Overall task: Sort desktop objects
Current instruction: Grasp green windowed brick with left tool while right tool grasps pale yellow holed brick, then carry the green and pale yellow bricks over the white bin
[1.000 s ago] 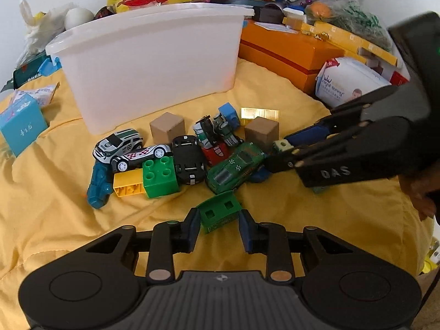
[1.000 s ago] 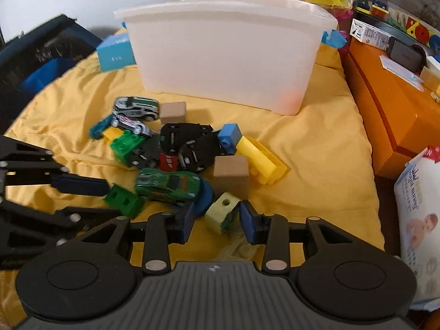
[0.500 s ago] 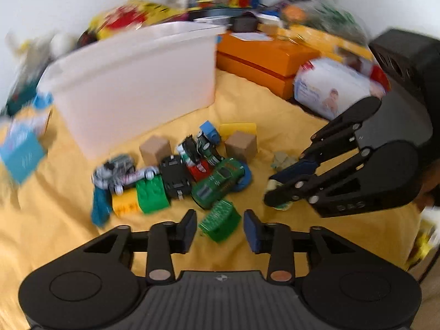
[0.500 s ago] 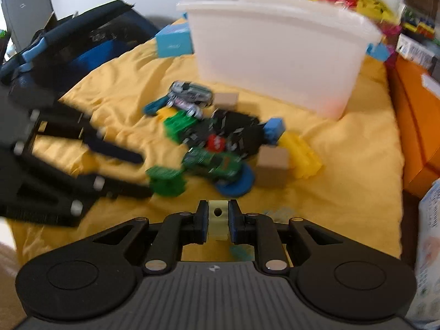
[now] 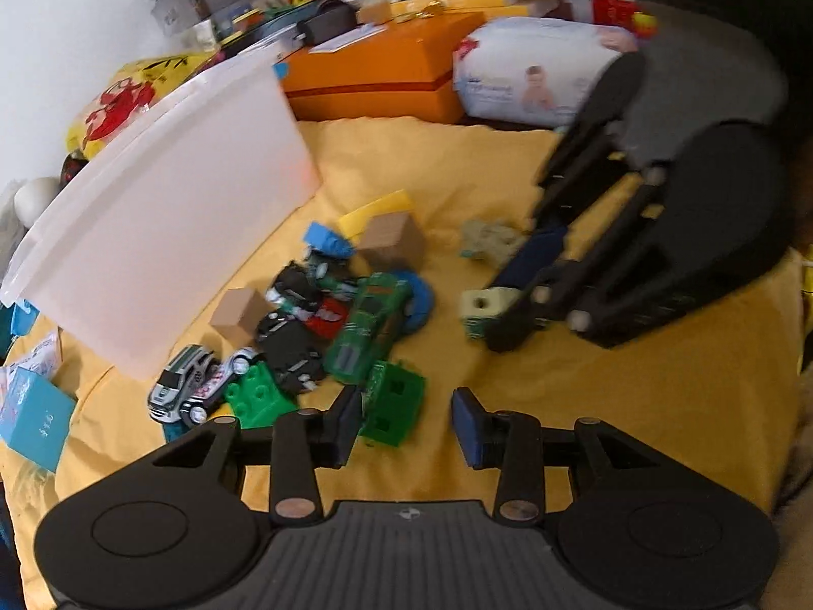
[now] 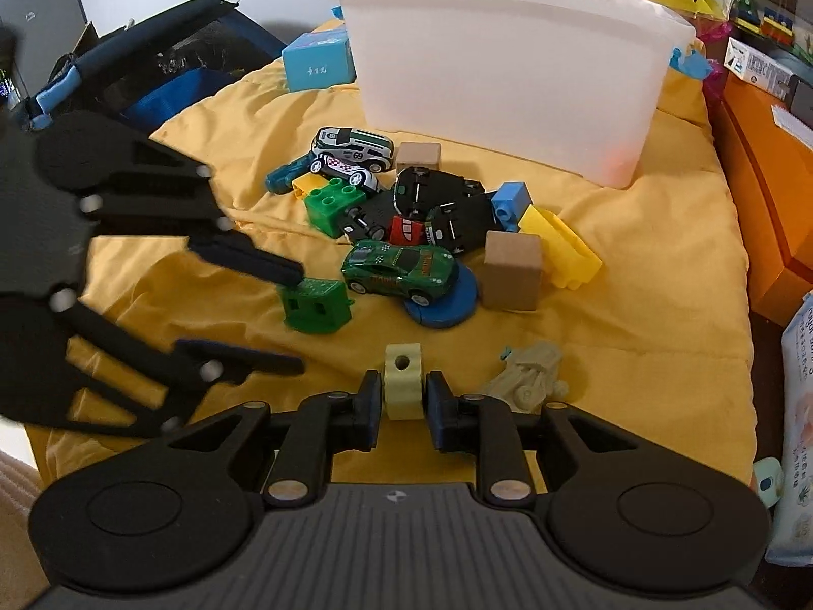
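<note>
Left wrist view: the left gripper (image 5: 406,424) at lower centre has widened its jaws since a second ago and stands half open, its left pad touching the green block (image 5: 394,404), which rests unheld on the yellow cloth (image 5: 635,406); at centre right the right gripper (image 5: 500,323) has closed on the pale yellow block (image 5: 477,305), the grip easing slightly since; right wrist view shows that block (image 6: 402,381) pinched at lower centre, lifted clear; one piece seems ready for the white bin (image 6: 508,76) at upper centre, the toy pile (image 6: 406,223) unsorted.
</note>
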`<state>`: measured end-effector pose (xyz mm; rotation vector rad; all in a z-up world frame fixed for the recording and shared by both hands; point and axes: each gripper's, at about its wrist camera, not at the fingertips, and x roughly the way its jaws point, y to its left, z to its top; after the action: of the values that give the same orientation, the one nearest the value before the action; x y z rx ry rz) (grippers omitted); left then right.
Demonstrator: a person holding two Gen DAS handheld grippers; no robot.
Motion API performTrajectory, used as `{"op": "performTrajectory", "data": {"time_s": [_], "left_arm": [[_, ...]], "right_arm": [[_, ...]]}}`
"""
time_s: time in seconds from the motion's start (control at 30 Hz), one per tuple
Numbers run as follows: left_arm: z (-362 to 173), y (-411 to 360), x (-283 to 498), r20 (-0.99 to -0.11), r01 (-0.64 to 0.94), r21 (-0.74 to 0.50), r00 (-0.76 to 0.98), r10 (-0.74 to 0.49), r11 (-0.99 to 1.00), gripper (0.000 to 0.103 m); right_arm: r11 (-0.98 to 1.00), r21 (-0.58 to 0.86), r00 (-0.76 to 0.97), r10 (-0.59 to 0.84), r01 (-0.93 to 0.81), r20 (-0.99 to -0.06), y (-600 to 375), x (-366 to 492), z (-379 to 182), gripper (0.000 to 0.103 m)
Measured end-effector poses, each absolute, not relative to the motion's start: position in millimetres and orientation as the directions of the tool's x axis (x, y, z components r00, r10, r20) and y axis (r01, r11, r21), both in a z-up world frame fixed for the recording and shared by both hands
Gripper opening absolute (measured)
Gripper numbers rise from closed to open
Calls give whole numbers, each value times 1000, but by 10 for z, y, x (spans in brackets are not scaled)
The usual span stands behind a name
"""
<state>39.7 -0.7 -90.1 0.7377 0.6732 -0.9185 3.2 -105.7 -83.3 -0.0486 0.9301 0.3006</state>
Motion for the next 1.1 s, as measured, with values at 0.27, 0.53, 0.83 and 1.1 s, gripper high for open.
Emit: {"op": "performTrajectory", "data": {"time_s": [0.27, 0.53, 0.83, 1.1], "left_arm": [[-927, 140, 769, -792, 860, 54, 346, -503, 507, 39], [-982, 178, 769, -795, 841, -10, 321, -514, 541, 29], [-117, 356, 700, -626, 767, 90, 540, -563, 635, 24], [567, 288, 1262, -472, 659, 201, 713, -518, 725, 24]], "right_arm": [[965, 114, 563, 232, -237, -793, -1073, 67, -868, 25], [968, 99, 562, 216, -230, -799, -1063, 108, -894, 17], [979, 50, 687, 175, -197, -705, -1281, 320, -354, 17], [994, 24, 850, 102, -104, -517, -1452, 879, 378, 17]]}}
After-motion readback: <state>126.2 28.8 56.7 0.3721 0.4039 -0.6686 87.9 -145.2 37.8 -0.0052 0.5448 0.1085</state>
